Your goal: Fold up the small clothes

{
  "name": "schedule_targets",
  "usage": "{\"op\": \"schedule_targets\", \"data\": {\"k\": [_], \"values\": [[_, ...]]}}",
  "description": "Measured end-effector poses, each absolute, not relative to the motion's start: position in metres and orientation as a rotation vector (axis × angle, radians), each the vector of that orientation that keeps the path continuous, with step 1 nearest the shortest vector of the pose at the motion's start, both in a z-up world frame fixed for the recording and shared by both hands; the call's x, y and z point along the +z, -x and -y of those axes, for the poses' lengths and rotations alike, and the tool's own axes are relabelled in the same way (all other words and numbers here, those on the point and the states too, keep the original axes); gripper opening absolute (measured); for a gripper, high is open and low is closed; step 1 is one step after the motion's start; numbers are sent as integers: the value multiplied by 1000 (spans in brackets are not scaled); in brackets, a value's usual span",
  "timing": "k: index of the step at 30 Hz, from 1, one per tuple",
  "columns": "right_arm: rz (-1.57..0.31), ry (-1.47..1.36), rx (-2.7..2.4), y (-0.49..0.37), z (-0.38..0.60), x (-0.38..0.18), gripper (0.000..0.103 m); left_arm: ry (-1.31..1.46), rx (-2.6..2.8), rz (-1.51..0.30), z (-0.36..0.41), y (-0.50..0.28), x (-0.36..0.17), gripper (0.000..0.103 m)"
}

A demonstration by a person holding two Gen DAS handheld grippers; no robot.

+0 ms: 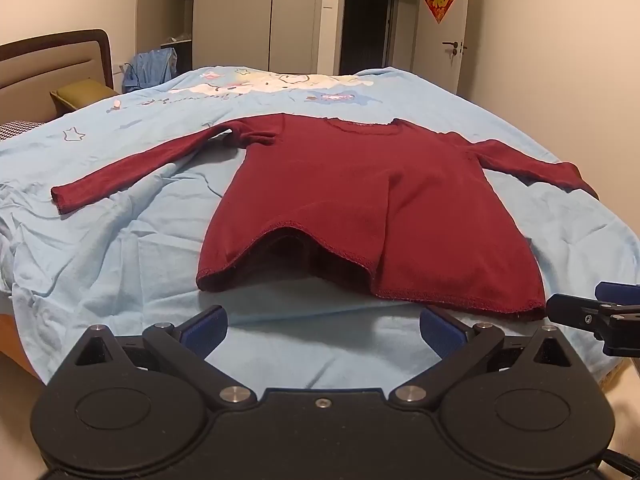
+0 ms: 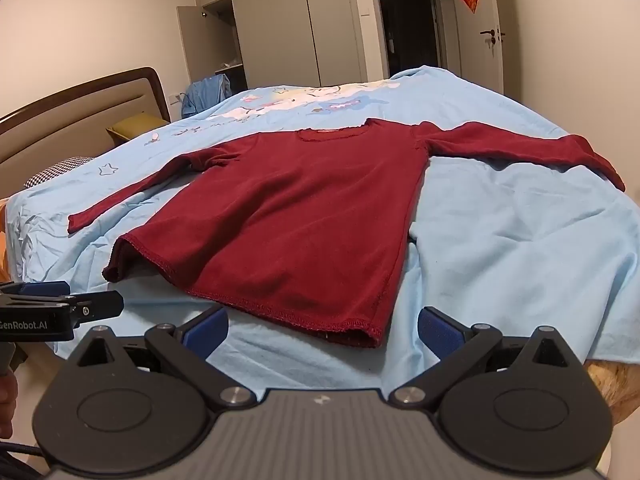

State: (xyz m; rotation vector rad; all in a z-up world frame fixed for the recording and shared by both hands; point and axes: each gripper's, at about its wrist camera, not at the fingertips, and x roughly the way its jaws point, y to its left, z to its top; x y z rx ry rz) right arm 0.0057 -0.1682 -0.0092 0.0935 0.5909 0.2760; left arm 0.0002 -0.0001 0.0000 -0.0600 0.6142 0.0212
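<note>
Plainly, the dark red shirt (image 1: 360,200) lies flat on the light blue sheet (image 1: 120,260) of the bed, neck away and both sleeves thrown wide, laid out so a fold can start from the hem (image 2: 288,316), which humps up a little at one corner. The left gripper (image 1: 323,330) and the right gripper (image 2: 322,330) hover just short of that hem, side by side, jaws spread and holding nothing, I judge to take a corner each.
</note>
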Motion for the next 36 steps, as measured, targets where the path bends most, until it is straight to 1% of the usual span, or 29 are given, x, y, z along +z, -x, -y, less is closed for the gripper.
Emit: {"op": "schedule_targets", "data": {"k": [36], "values": [[-607,-94,281,-8,167,-11,103,60,33,-638,-1,-3,-4,102]]}}
